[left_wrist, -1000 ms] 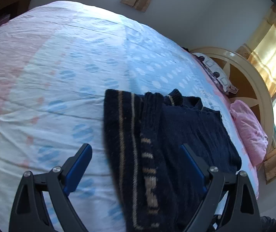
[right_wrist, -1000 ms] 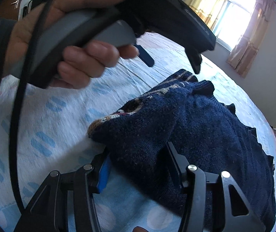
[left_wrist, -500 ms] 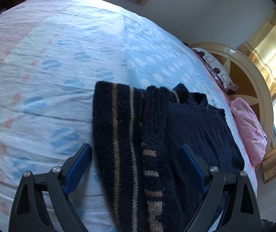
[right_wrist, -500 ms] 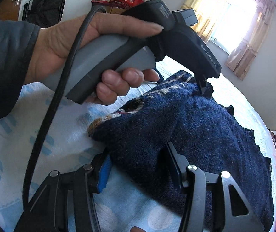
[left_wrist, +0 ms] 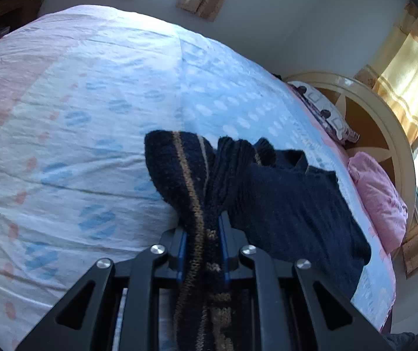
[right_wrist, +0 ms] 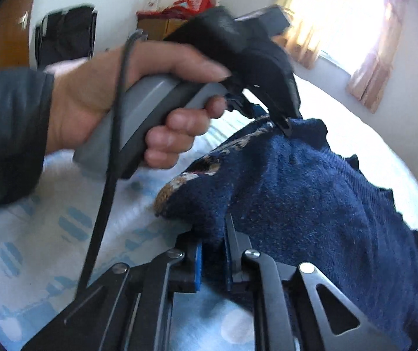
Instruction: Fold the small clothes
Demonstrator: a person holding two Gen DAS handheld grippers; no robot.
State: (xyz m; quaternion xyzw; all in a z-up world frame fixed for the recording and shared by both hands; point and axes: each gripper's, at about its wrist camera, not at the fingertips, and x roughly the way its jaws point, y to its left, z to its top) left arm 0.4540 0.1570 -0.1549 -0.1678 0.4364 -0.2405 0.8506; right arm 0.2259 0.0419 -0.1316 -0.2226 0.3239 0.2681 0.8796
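Left wrist view: your left gripper (left_wrist: 201, 239) is closing its jaws on the striped hem of the navy sweater (left_wrist: 282, 204), which lies on the dotted bedsheet (left_wrist: 77, 117) with its body spreading right of that hem toward the pink pillow (left_wrist: 378, 199). In the right wrist view, your right gripper (right_wrist: 213, 254) pinches the sweater's near edge, right of your left hand (right_wrist: 115, 102). You're at the grasp step of a fold, I judge; next, lift both corners together and carry them evenly across the sweater.

Sweater (left_wrist: 282, 204) hem cut off at bottom edge; red clutter (right_wrist: 185, 3) blurred, unidentifiable.
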